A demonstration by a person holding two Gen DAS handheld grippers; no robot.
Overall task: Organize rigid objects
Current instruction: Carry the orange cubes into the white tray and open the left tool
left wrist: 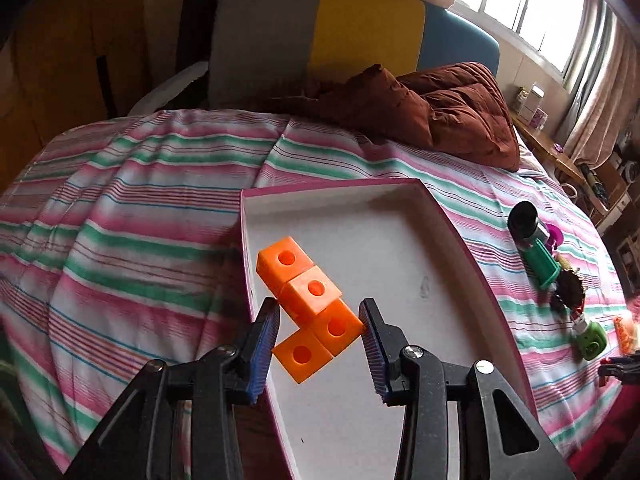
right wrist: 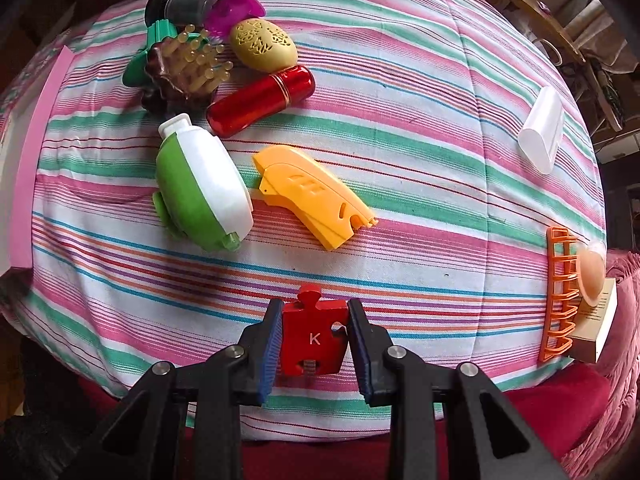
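Observation:
In the left wrist view my left gripper (left wrist: 320, 312) is shut on an orange block piece (left wrist: 310, 306) made of several joined cubes with round holes. It holds the piece over the near left corner of a white tray with a pink rim (left wrist: 400, 240) on the striped bed. In the right wrist view my right gripper (right wrist: 314, 312) is shut on a red puzzle piece (right wrist: 314, 336) marked K, low over the bedsheet. Ahead lie a yellow plastic case (right wrist: 316, 196), a green and white container (right wrist: 200, 192) and a red tube (right wrist: 260, 100).
A heap at the far left holds a brown brush (right wrist: 180, 72), a gold egg (right wrist: 264, 46), a black cylinder (right wrist: 180, 2), and green and purple items. A white cap (right wrist: 542, 136) and an orange rack (right wrist: 560, 292) lie at right. A brown quilt (left wrist: 440, 108) lies beyond the tray.

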